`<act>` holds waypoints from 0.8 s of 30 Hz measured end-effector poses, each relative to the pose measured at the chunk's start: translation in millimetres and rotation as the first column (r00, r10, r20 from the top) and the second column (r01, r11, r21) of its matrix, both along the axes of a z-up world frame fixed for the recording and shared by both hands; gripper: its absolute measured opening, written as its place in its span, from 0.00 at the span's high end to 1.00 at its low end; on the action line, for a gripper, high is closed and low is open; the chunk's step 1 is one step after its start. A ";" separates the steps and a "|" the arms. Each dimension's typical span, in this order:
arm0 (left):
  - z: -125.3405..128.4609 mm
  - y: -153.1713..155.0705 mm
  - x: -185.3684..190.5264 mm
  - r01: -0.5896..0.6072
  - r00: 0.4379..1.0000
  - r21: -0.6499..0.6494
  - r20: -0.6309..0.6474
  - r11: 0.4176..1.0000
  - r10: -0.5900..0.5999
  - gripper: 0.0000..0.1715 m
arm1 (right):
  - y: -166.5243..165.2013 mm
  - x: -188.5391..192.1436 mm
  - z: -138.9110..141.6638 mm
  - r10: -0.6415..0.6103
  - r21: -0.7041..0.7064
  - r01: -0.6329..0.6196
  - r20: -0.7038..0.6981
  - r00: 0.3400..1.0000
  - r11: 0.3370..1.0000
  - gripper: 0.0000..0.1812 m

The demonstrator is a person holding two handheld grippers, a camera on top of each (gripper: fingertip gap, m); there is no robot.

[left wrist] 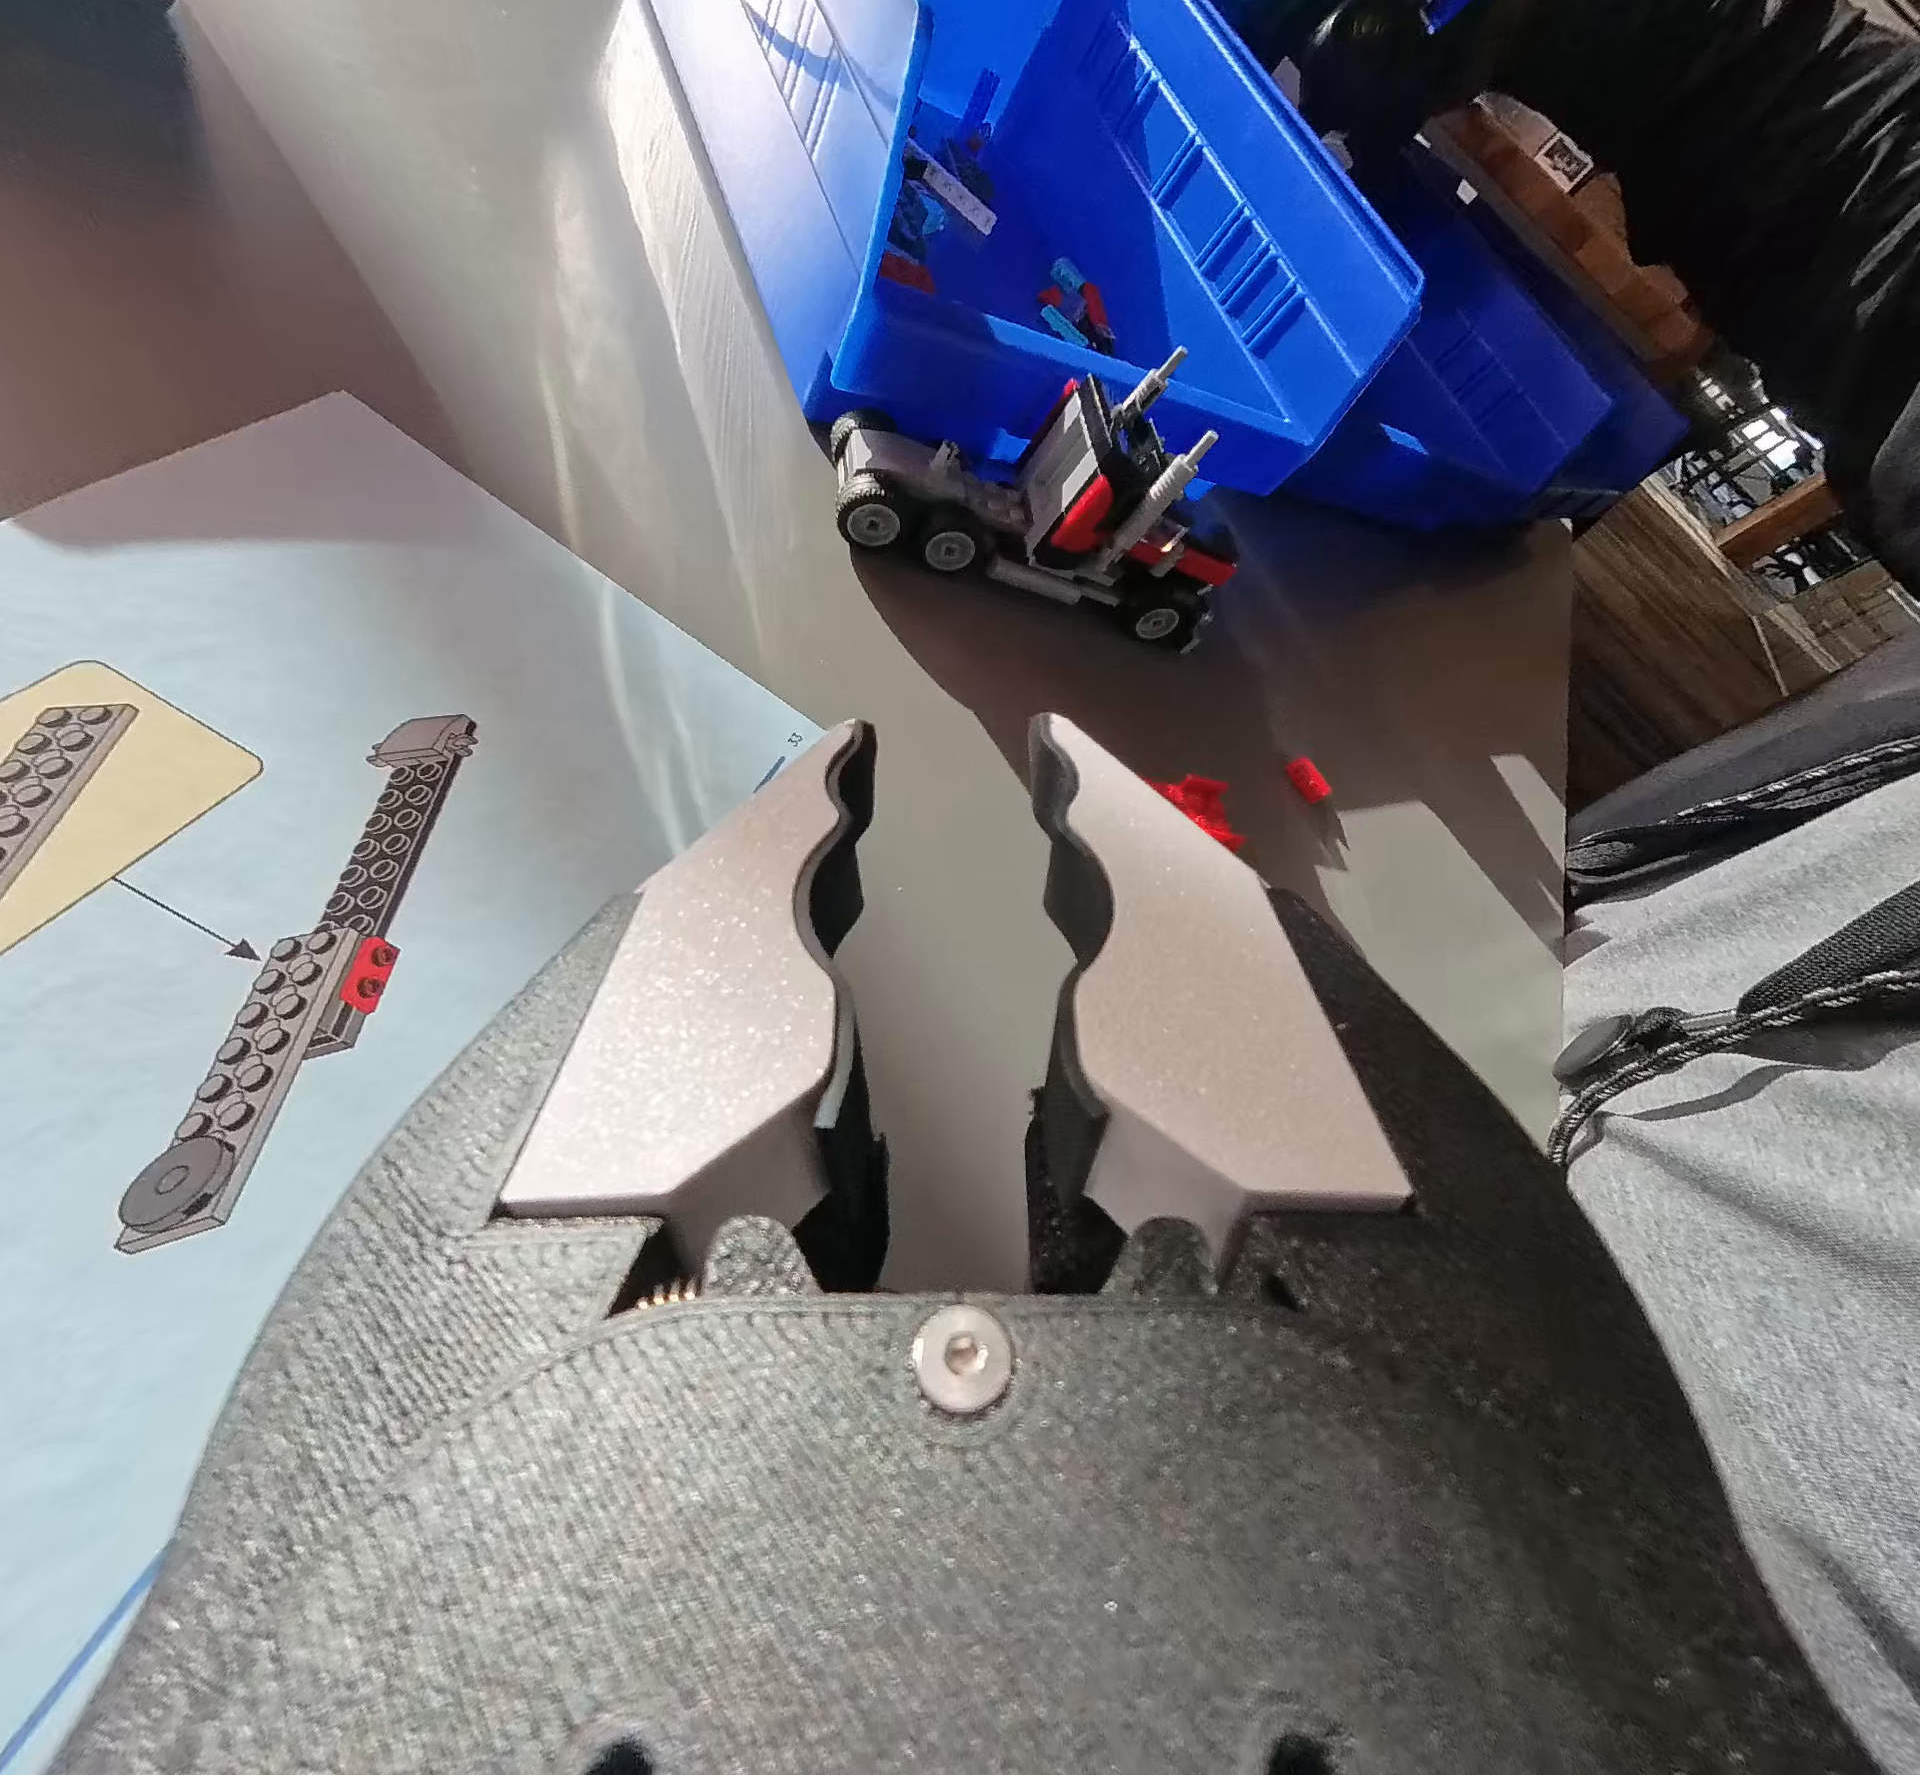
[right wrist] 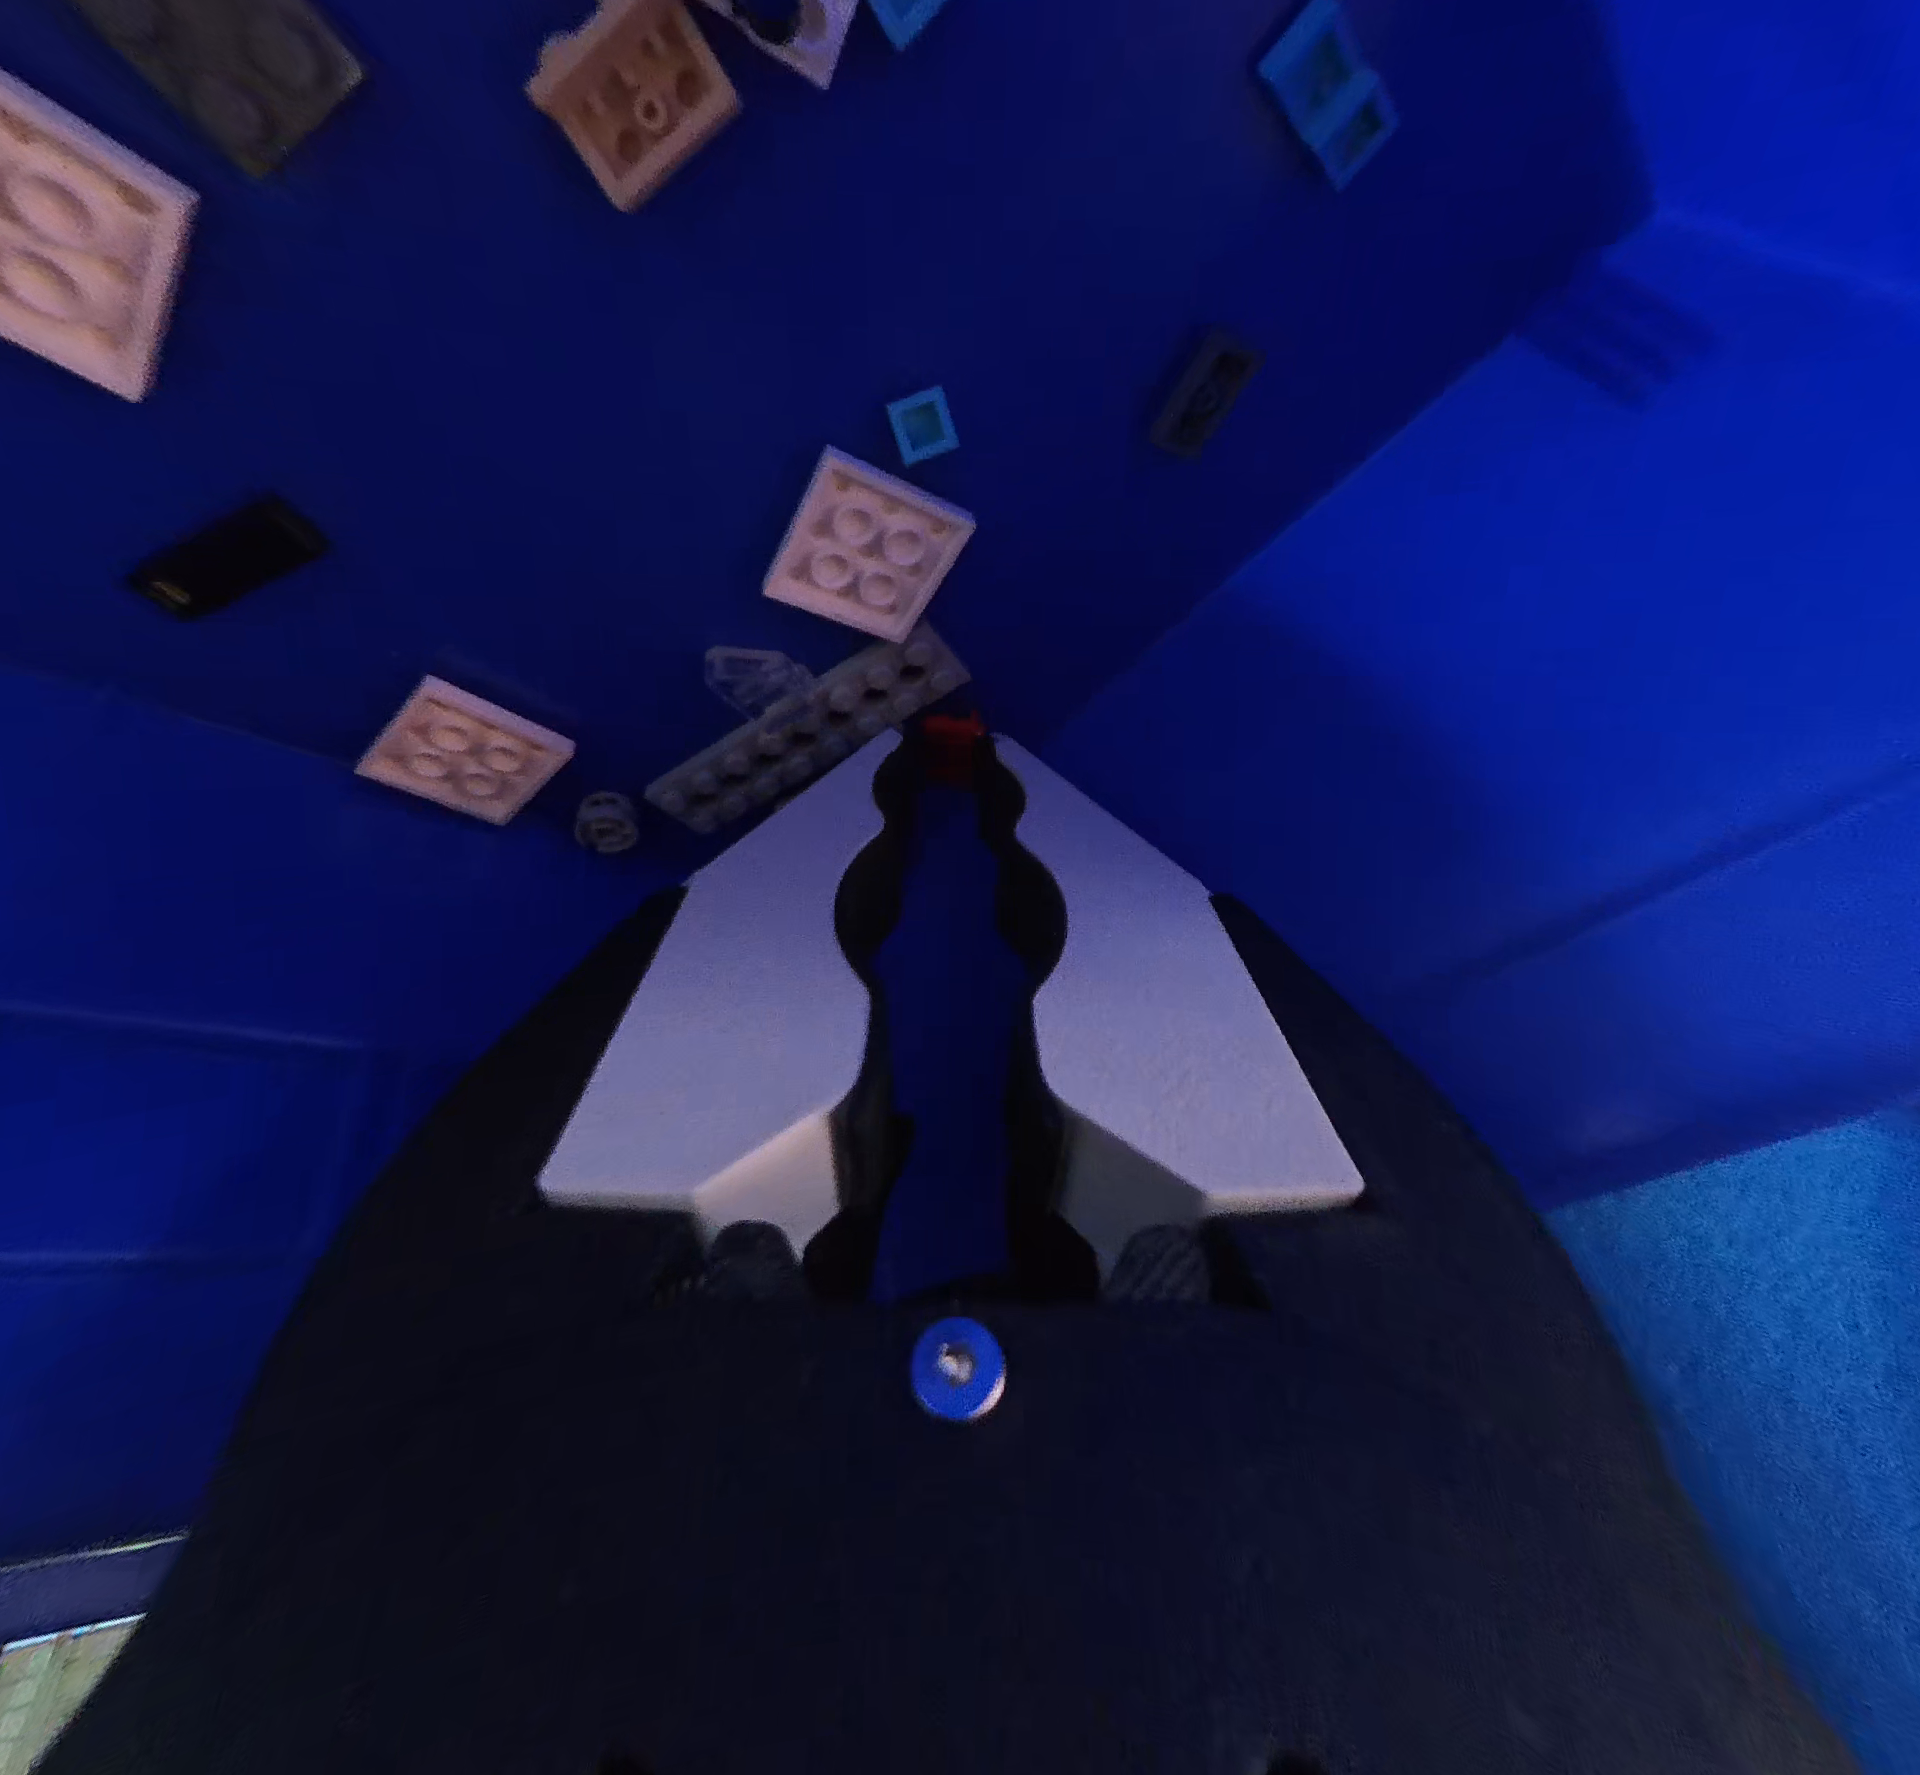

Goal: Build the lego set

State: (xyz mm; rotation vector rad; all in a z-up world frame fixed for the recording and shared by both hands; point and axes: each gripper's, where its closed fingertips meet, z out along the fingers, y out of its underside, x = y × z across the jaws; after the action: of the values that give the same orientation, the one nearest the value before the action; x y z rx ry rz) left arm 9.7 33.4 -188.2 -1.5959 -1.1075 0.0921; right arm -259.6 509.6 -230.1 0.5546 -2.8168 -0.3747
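My left gripper (left wrist: 951, 738) is open and empty, low over the dark table. A built red, black and grey lego truck (left wrist: 1039, 510) stands ahead of it, in front of a blue bin (left wrist: 1143, 167). An open instruction booklet (left wrist: 312, 686) lies to the left. My right gripper (right wrist: 951, 751) is down inside the blue bin (right wrist: 1455, 790), shut on a small red piece (right wrist: 951, 736) at its tips. That piece is right beside the end of a long grey plate (right wrist: 810, 738); whether they touch I cannot tell.
Small red pieces (left wrist: 1195, 806) (left wrist: 1307, 778) lie on the table right of my left fingers. A person's grey clothing (left wrist: 1745, 1154) is at the right. On the bin floor lie white square plates (right wrist: 868, 546) (right wrist: 464, 749), light blue frames (right wrist: 1330, 89) and dark pieces (right wrist: 229, 556). One gripper's finger ends stand about 55 centimeters off the other's.
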 end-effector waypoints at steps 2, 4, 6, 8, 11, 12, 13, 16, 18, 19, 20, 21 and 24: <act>1.7 0.1 0.8 0.003 1.000 0.007 -0.009 1.000 -0.003 0.82 | -0.4 -0.1 2.0 -0.003 -0.014 0.003 -0.020 1.000 1.000 0.93; 3.5 0.4 1.8 0.008 1.000 0.015 -0.017 1.000 -0.008 0.82 | -4.1 2.4 6.5 -0.014 -0.049 0.012 -0.030 0.999 0.999 0.93; 5.0 1.4 3.4 0.018 1.000 0.022 -0.024 1.000 -0.017 0.82 | -9.2 6.1 15.1 -0.025 -0.087 0.022 -0.042 0.999 0.996 0.93; 6.9 2.4 5.4 0.028 0.999 0.030 -0.033 0.999 -0.027 0.82 | -17.1 12.8 27.2 -0.038 -0.132 0.031 -0.050 0.998 0.991 0.93; 11.1 1.7 7.8 0.031 0.998 0.048 -0.053 0.998 -0.028 0.82 | -38.6 34.5 53.0 -0.047 -0.230 0.032 -0.059 0.997 0.973 0.93; 12.2 0.9 8.6 0.028 0.998 0.055 -0.058 0.998 -0.024 0.82 | -49.6 46.4 63.7 -0.045 -0.274 0.027 -0.059 0.997 0.961 0.93; 13.0 0.0 9.6 0.023 0.998 0.059 -0.061 0.998 -0.020 0.82 | -62.3 60.5 75.3 -0.041 -0.323 0.021 -0.057 0.997 0.946 0.94; 13.6 -2.8 14.7 0.013 0.998 0.054 -0.070 0.998 -0.009 0.82 | -105.1 115.8 108.9 -0.011 -0.480 -0.009 -0.039 0.999 0.877 0.93; 17.0 -5.4 18.9 0.005 0.996 0.060 -0.093 0.998 0.001 0.81 | -135.9 158.6 124.6 0.017 -0.582 -0.023 -0.015 1.000 0.813 0.93; 19.5 -7.0 20.9 0.002 0.994 0.071 -0.105 0.997 0.005 0.82 | -152.1 181.8 128.8 0.037 -0.625 -0.026 0.004 0.999 0.780 0.93; 22.1 -8.9 22.7 -0.001 0.993 0.087 -0.115 0.996 0.011 0.82 | -168.5 205.2 130.7 0.060 -0.661 -0.032 0.019 0.998 0.750 0.93; 24.7 -11.0 24.4 -0.003 0.992 0.105 -0.123 0.994 0.016 0.82 | -185.6 227.6 130.6 0.081 -0.693 -0.037 0.031 0.996 0.720 0.94; 30.6 -15.5 30.2 0.003 0.990 0.145 -0.141 0.989 0.017 0.81 | -239.8 287.8 117.2 0.117 -0.774 -0.001 0.094 0.989 0.633 0.94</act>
State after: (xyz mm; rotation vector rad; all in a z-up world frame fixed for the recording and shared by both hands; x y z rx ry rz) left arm 39.9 17.9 -157.6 -1.4329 -0.9866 0.1252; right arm 28.2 269.9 -112.9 0.4623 -2.6921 0.9111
